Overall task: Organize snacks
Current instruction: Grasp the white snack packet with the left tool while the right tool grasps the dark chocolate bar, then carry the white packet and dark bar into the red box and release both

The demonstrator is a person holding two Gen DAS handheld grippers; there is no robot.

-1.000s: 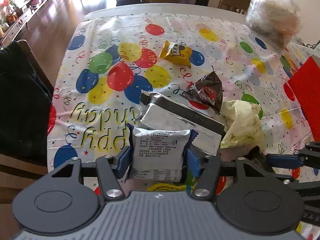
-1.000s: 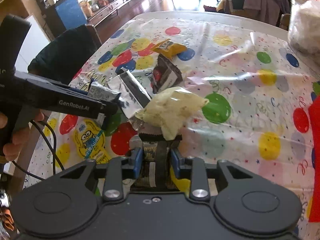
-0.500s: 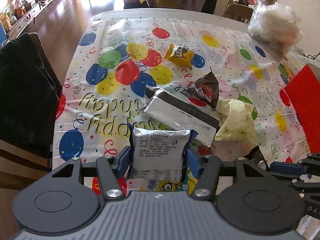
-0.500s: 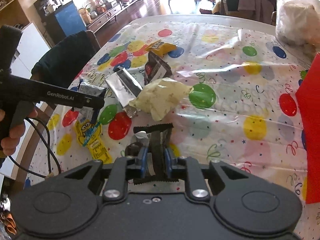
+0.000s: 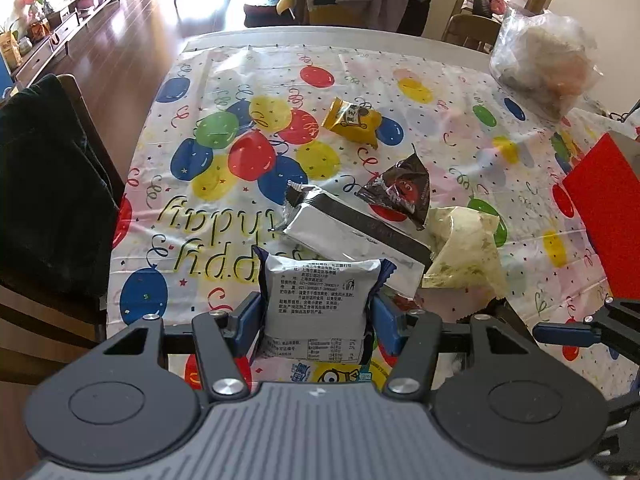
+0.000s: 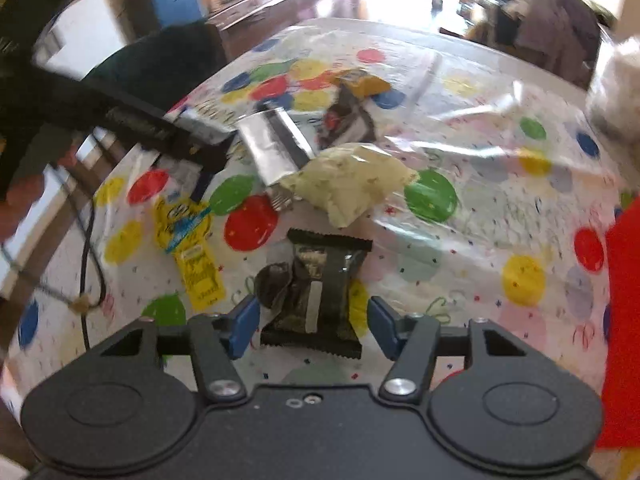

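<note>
Our right gripper [image 6: 312, 322] had just opened, dropping the dark packet [image 6: 320, 292] at lower centre. Our left gripper [image 5: 316, 316] clamped the white packet [image 5: 318, 300]; placing it seemed next

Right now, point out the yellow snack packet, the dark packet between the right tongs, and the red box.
yellow snack packet [image 5: 352, 122], left wrist view, middle of its printed face.
dark packet [image 6: 320, 292], right wrist view, centre of the wrapper.
red box [image 5: 604, 208], left wrist view, its flat red side.
</note>
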